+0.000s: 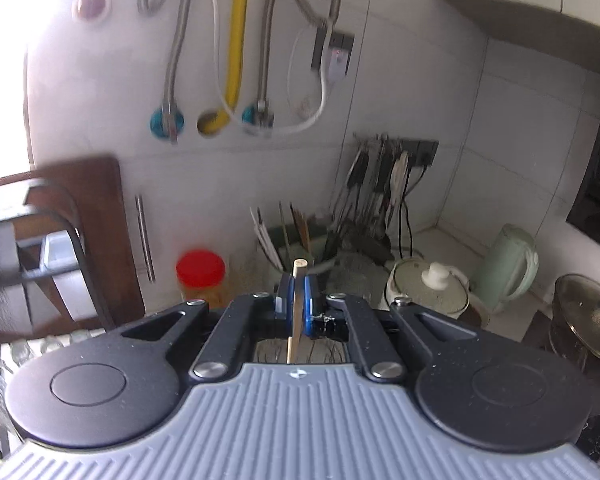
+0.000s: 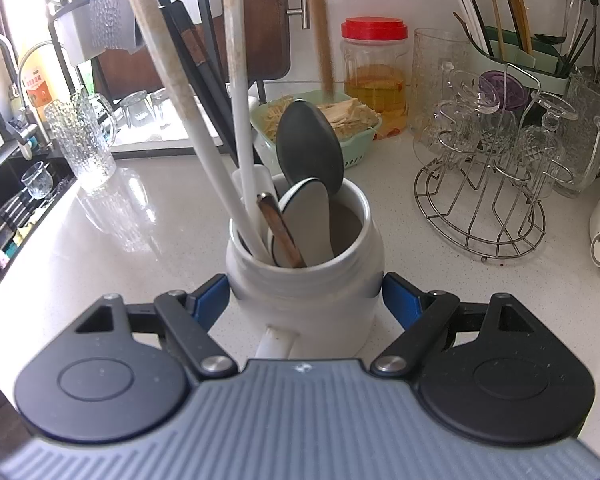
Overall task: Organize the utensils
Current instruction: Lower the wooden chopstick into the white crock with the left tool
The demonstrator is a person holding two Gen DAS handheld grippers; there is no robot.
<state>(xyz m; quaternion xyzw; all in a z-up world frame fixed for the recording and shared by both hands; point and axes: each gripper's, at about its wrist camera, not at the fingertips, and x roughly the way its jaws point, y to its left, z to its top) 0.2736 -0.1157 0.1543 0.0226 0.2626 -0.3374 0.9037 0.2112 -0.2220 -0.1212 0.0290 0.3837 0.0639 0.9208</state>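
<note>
While the left hand-held gripper [image 1: 299, 300] points toward the far corner of the kitchen, its blue pads are pressed together on a slim wooden stick [image 1: 297, 312], seemingly a chopstick or a utensil handle, which stands nearly upright between them with its pale cut end just above the pads. Beyond it on the bench [image 2: 148, 220] sit a red-lidded jar [image 1: 200, 276], a green chopstick caddy [image 1: 300, 248], a lidded ceramic pot [image 1: 430, 286] and a pale green kettle [image 1: 508, 266], with ladles and spatulas hanging on the tiled wall behind.

The right hand-held gripper [image 2: 305, 294] is spread wide around a white ceramic utensil crock [image 2: 304, 276], one blue pad against each side of its belly, gripping it. The crock stands on the pale bench at the near middle and holds two long white handles [image 2: 236, 120], a dark grey spoon [image 2: 309, 146], a white black-rimmed spoon [image 2: 308, 220] and a brown-handled piece [image 2: 280, 236]. A blurred wooden stick [image 2: 322, 28] hangs above and beyond the crock, over a green basket [image 2: 320, 128]. To the right stands a wire rack of upturned glasses [image 2: 496, 184]; to the left, a textured glass pitcher [image 2: 82, 140] near the sink [image 2: 12, 200].
</note>
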